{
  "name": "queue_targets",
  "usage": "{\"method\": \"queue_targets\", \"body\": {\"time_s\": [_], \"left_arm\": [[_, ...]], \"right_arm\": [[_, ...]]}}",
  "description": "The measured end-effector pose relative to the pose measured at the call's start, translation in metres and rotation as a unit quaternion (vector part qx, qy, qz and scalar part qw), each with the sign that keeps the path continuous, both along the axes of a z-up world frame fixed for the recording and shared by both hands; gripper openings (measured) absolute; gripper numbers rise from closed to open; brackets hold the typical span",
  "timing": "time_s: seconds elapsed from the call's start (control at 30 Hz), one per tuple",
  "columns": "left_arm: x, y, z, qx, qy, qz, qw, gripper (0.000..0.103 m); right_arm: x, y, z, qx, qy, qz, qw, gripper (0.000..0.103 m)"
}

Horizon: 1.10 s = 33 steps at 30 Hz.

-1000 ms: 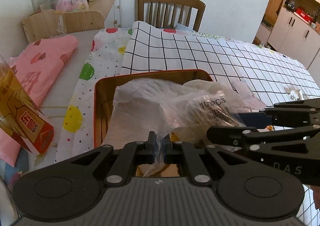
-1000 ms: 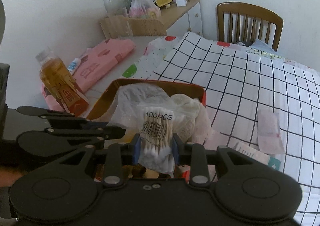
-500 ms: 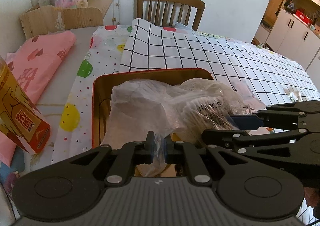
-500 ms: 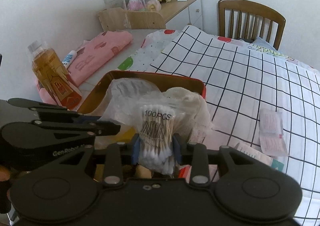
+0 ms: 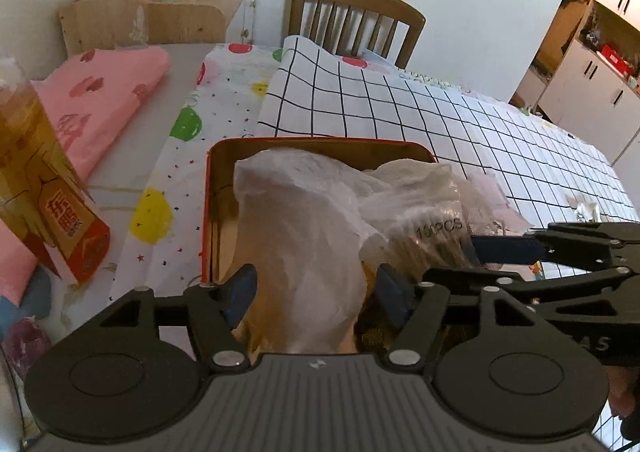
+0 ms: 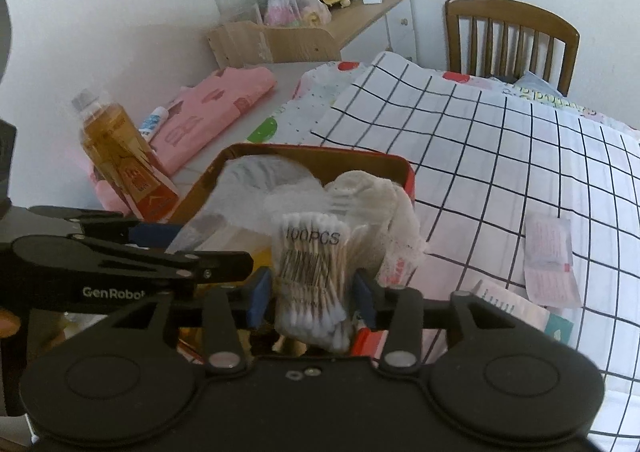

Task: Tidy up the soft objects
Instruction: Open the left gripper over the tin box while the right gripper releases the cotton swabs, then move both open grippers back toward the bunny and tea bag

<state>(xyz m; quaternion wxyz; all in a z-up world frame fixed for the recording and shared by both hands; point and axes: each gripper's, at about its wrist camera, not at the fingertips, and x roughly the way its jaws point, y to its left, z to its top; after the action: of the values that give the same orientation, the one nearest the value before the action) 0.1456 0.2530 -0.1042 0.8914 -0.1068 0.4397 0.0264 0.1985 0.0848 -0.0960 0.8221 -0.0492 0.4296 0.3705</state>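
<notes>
A red tin [image 5: 320,143] sits on the table and holds a crumpled white plastic bag [image 5: 304,219], a pale mesh cloth [image 6: 372,191] and a clear pack of cotton swabs [image 6: 310,272]. My left gripper [image 5: 316,296] hangs over the tin's near edge, jaws opening. The bag lies loose between its blue pads [image 5: 240,292] without being pressed. My right gripper [image 6: 311,294] is beside it on the right, jaws opening too. The swab pack stands between its pads with a thin gap on each side. Each gripper shows in the other's view: the right gripper [image 5: 472,260] and the left gripper [image 6: 192,248].
An amber bottle [image 6: 120,159] stands left of the tin beside a folded pink cloth [image 5: 100,99]. A grid-patterned cloth [image 5: 440,123] covers the table to the right, with paper sachets [image 6: 548,260] on it. A wooden chair [image 5: 356,23] and a cluttered shelf [image 6: 304,11] stand behind.
The left jaws were pinched shut on the bag and have sprung wide, letting it go. The right jaws have widened off the swab pack. Neither hand has shifted.
</notes>
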Motion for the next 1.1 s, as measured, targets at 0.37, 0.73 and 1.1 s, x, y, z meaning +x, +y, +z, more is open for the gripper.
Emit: {"method": "queue_targets", "body": {"time_s": [0.37, 0.73, 1.1], "left_arm": [[-0.023, -0.011, 0.027, 0.018, -0.032, -0.006, 0.9993, 0.067], [-0.044, -0.041, 0.063, 0.036, -0.076, -0.020, 0.9962, 0.075], [-0.057, -0.079, 0.090, 0.048, -0.104, -0.031, 0.9929, 0.084]], "right_arm": [[-0.022, -0.016, 0.029, 0.025, -0.021, 0.009, 0.999, 0.063], [-0.039, -0.047, 0.057, 0.053, -0.041, 0.005, 0.998, 0.070], [-0.057, -0.095, 0.084, 0.080, -0.063, -0.010, 0.995, 0.084]]}}
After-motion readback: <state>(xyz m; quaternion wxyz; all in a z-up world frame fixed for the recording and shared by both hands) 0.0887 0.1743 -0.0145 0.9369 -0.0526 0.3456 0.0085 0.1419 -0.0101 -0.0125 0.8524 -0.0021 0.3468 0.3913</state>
